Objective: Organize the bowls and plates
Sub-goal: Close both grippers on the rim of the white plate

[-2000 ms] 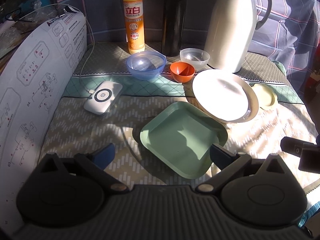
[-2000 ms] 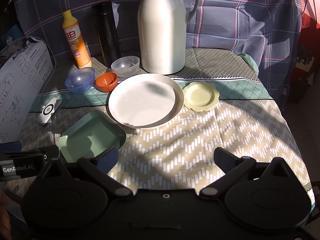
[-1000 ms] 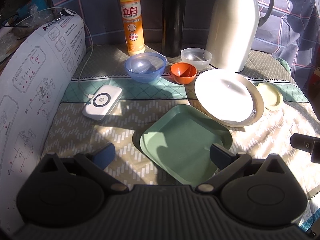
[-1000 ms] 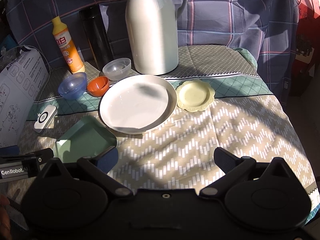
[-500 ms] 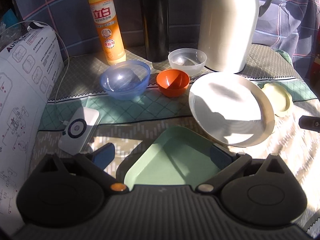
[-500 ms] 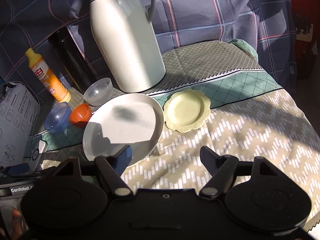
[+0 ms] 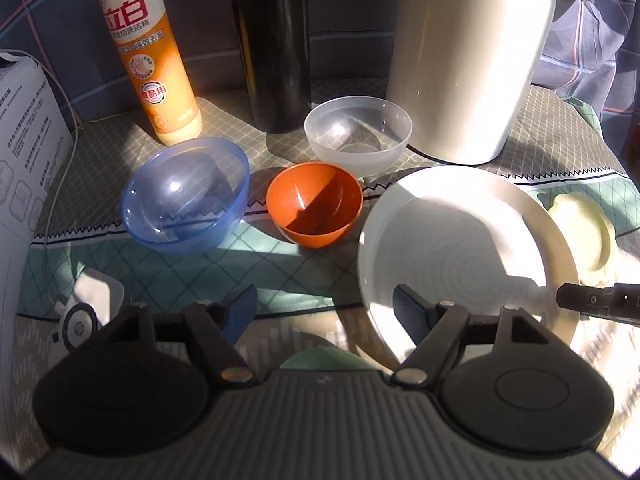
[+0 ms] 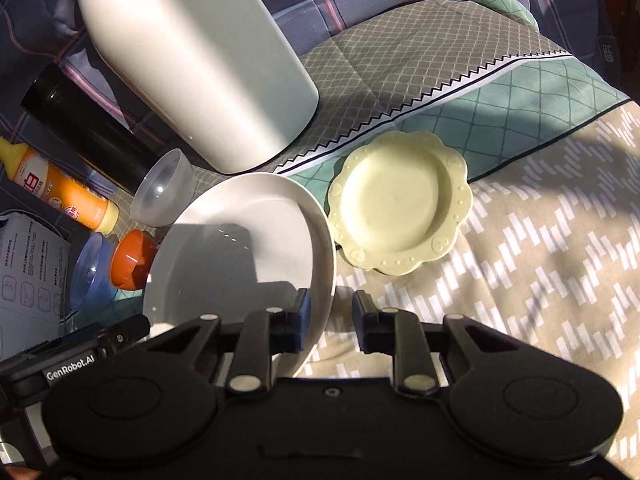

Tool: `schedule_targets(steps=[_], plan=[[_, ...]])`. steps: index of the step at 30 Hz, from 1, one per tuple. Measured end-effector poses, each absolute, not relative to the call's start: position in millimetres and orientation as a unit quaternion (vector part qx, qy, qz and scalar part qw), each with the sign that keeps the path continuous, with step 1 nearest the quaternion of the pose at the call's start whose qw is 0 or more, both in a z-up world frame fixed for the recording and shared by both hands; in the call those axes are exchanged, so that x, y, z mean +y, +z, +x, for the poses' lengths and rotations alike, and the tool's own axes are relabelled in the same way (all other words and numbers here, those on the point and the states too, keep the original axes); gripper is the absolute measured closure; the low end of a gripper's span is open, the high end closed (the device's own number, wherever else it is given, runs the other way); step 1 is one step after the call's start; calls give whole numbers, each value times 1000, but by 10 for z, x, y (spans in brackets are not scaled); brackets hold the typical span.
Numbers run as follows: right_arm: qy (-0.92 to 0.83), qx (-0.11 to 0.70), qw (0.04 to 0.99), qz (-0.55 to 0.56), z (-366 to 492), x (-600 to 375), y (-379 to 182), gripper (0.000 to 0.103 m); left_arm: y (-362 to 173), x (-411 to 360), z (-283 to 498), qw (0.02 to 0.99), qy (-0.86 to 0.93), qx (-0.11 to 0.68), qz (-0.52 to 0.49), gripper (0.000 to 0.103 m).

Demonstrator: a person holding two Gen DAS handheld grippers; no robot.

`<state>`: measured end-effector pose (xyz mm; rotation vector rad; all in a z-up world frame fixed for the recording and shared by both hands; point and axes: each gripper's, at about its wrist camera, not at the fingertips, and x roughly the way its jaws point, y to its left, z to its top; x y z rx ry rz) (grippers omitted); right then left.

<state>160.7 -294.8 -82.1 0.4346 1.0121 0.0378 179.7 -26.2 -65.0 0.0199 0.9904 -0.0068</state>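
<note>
A large white plate (image 7: pixel 460 240) (image 8: pixel 240 248) lies mid-table. My right gripper (image 8: pixel 330 320) is open, its jaws straddling the plate's near right rim without closing on it. A small scalloped yellow plate (image 8: pixel 400 204) (image 7: pixel 588 236) lies to the plate's right. My left gripper (image 7: pixel 324 308) is open and empty, just in front of an orange bowl (image 7: pixel 314 204). A blue bowl (image 7: pixel 186 194) sits to the orange bowl's left and a clear bowl (image 7: pixel 358 136) behind it. Only a corner of the green square plate (image 7: pixel 324 358) shows under the left gripper.
A white thermos jug (image 7: pixel 468 52), a black flask (image 7: pixel 276 40) and an orange detergent bottle (image 7: pixel 148 48) stand along the back. A white box (image 7: pixel 24 152) stands at the left, with a white charger (image 7: pixel 86 308) beside it. The tablecloth (image 8: pixel 540 260) drops off at the right.
Both grippers have moved forward and down. The left one passed over the green plate toward the bowls. The right one narrowed and came onto the white plate's rim.
</note>
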Motion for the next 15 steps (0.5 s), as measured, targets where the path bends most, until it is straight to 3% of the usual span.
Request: schedule_targets(steps=[4, 6, 9, 15], plan=[[23, 476, 856, 199, 1674, -2873, -856, 81, -754, -315, 1924, 875, -7, 485, 6, 40], [24, 476, 858, 193, 1719, -2827, -852, 83, -793, -340, 1969, 871, -15, 491, 1, 50], [29, 476, 859, 185, 1750, -2766, -859, 92, -812, -399, 1984, 871, -28, 491, -2, 62], [35, 472, 864, 171, 1743, -2716, -860, 93, -809, -440, 2008, 871, -34, 490, 2, 64]])
